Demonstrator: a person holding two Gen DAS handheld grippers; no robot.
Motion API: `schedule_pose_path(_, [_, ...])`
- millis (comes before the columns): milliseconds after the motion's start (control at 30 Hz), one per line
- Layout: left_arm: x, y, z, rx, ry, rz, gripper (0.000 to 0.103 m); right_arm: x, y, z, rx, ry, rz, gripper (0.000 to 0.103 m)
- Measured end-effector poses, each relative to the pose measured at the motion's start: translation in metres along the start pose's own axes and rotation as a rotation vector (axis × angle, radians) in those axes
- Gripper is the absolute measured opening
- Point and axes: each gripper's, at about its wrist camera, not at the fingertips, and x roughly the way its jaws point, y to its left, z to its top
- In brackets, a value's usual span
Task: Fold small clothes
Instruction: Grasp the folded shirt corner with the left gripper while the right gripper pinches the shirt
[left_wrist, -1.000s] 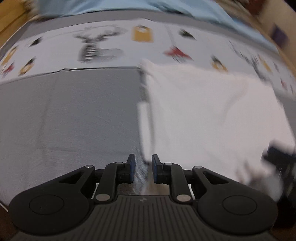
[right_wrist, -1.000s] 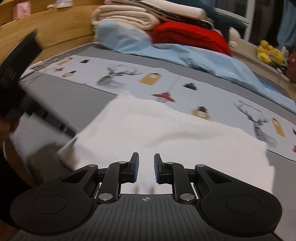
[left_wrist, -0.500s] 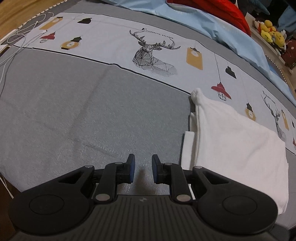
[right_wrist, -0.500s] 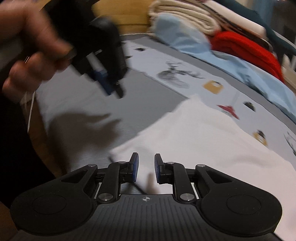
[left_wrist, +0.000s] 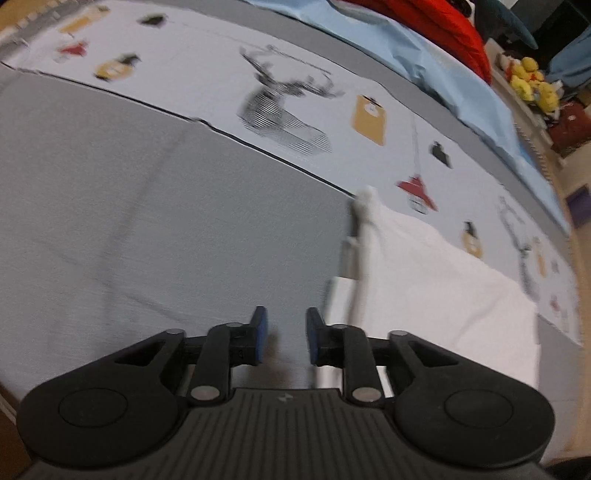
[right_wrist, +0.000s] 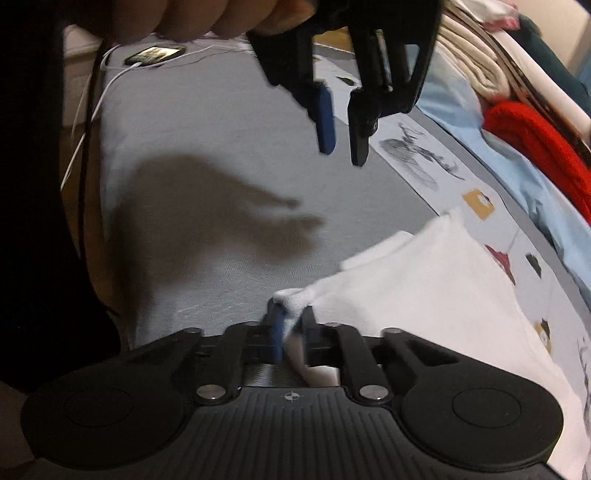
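A: What lies around the white garment?

B: It rests on a bed cover, grey toward the near edge, with a pale printed band of deer and lanterns behind. Beyond that band is a light blue sheet, then a red blanket and stacked cream fabric at the far edge. Nothing lies on the garment.

A: And the grippers?

B: The right gripper is clenched on a bunched corner of the garment at the near edge. The left gripper hangs above bare grey cover just beside the garment, jaws parted, holding nothing.

A: Does either view add anything?

B: The right view shows the left gripper from outside, with a phone and white cable near the far left corner. The left view shows yellow plush toys off the bed. No writing is readable.
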Motion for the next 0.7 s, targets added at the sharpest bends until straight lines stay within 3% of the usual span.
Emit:
schedule_pose_path(33, [0.004, -0.003, 0.002, -0.007, 0.018, -0.038, 0.044, -0.004, -0.008, 0.001, 0.037, -0.013, 0.014, 0.005])
schedule_pose_path(100, [0.014, -0.008, 0.007, -0.021, 0.055, -0.109, 0.064, -0.018, -0.019, 0.004, 0.084, -0.059, 0.018, 0.005])
schedule_pose_path(200, [0.033, -0.020, 0.014, -0.050, 0.120, -0.200, 0.079, -0.041, -0.030, 0.006, 0.127, -0.125, 0.014, 0.004])
schedule_pose_path(267, [0.046, -0.030, 0.016, -0.051, 0.154, -0.228, 0.084, -0.052, -0.037, 0.005, 0.163, -0.146, 0.019, 0.004])
schedule_pose_path(400, [0.078, -0.047, 0.023, -0.018, 0.232, -0.205, 0.084, -0.076, -0.052, 0.002, 0.251, -0.191, 0.022, 0.004])
schedule_pose_path(467, [0.090, -0.050, 0.026, -0.034, 0.253, -0.238, 0.082, -0.088, -0.058, 0.000, 0.268, -0.215, 0.027, 0.004])
schedule_pose_path(533, [0.099, -0.054, 0.027, -0.030, 0.271, -0.255, 0.070, -0.097, -0.061, -0.003, 0.268, -0.230, 0.030, 0.004])
schedule_pose_path(600, [0.107, -0.058, 0.025, -0.014, 0.287, -0.250, 0.035, -0.102, -0.066, -0.004, 0.291, -0.239, 0.037, 0.004])
schedule_pose_path(700, [0.107, -0.058, 0.024, -0.008, 0.275, -0.267, 0.017, -0.106, -0.065, 0.001, 0.322, -0.248, 0.045, 0.004])
